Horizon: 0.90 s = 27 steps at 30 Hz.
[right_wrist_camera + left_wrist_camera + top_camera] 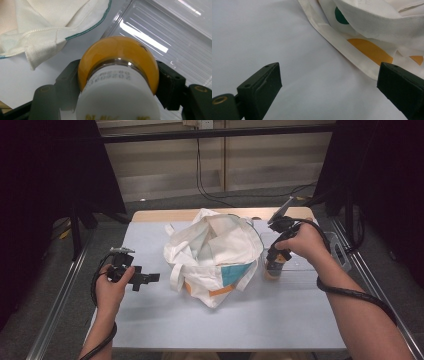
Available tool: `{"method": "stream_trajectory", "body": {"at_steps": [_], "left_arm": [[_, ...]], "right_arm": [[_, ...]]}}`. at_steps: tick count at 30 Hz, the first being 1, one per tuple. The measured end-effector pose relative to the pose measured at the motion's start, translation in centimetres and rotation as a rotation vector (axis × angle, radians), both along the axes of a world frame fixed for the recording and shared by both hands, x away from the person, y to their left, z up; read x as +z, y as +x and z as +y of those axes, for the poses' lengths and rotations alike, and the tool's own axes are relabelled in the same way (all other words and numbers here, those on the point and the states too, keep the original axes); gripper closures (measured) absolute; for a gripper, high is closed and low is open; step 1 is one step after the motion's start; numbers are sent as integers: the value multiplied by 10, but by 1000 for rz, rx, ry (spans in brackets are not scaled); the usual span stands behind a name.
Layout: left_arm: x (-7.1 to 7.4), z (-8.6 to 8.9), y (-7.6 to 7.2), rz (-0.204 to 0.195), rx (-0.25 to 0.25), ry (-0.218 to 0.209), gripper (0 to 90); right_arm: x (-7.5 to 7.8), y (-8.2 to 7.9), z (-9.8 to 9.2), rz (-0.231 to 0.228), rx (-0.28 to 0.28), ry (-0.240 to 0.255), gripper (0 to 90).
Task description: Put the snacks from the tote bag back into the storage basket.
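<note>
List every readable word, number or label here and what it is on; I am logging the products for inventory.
White cap of the orange bottle, in the right gripper: a printed row of digits, upside down and too blurred to read.
Cap's lower edge: gold lettering, cut off and unreadable.
Tote bag: coloured shapes, no text legible.

Both forearms are bare, with no sleeves. The left gripper [150, 279] is black and blocky, with 2 matte jaws, each pierced by small screw holes, and a brass-ringed hole at the base. The right gripper [274, 268] matches it. A black ribbed cable [350, 293] loops round each forearm.
</note>
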<state>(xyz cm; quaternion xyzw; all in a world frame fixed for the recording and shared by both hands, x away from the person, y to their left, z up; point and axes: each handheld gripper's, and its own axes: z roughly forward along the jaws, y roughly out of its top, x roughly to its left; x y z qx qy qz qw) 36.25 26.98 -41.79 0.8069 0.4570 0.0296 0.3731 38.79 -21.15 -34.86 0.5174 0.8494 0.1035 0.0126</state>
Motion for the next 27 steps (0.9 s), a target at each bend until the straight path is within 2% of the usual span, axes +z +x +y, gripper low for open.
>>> {"method": "stream_trajectory", "body": {"at_steps": [27], "left_arm": [[0, 1, 0, 8, -6, 6, 53]], "right_arm": [[-4, 0, 1, -6, -6, 2, 302]]}}
